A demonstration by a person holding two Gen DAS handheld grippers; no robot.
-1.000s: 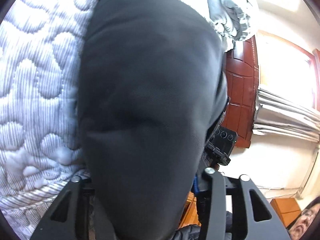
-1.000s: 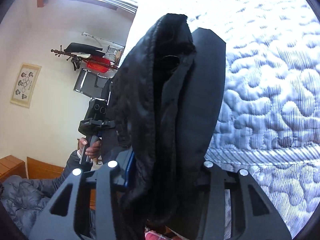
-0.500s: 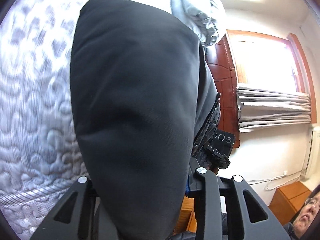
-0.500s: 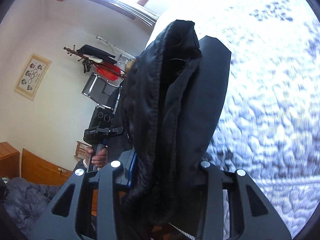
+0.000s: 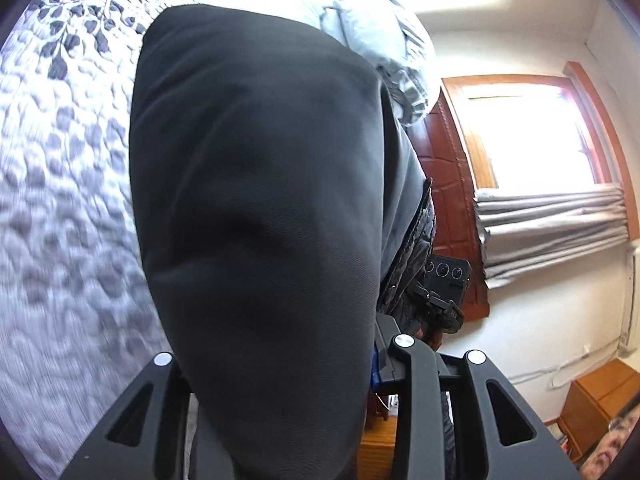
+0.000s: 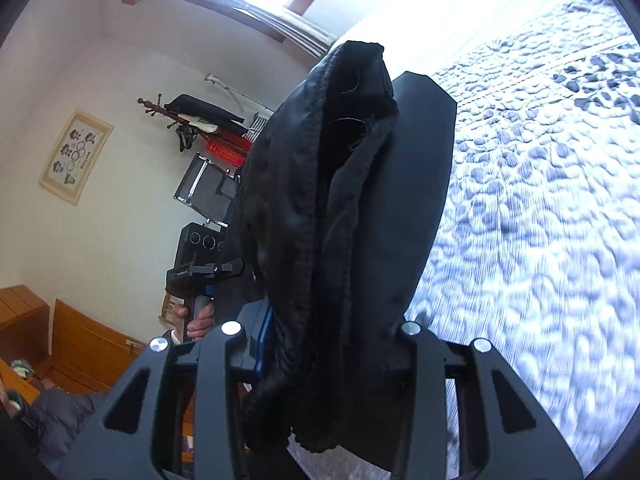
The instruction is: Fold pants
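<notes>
Black pants [image 5: 260,208] hang over my left gripper [image 5: 276,360] and fill the middle of the left wrist view; its jaws are shut on the cloth and the fingertips are hidden. My right gripper [image 6: 320,336] is shut on a bunched, hemmed edge of the same pants [image 6: 332,216], which drape over its fingers. Both grippers hold the pants up in the air above a quilted bed [image 5: 60,200], which also shows in the right wrist view [image 6: 540,220]. Each view shows the other gripper's body beside the cloth.
A light blue folded blanket [image 5: 384,40] lies at the bed's head by a red-brown headboard [image 5: 452,200]. A window with a grey curtain [image 5: 548,224], a coat rack [image 6: 192,120], a wall picture [image 6: 76,156] and wooden furniture [image 6: 80,344] surround the bed.
Both grippers have swung upward and forward over the bed with the pants still held; more of the bed's far patterned part and the window now show.
</notes>
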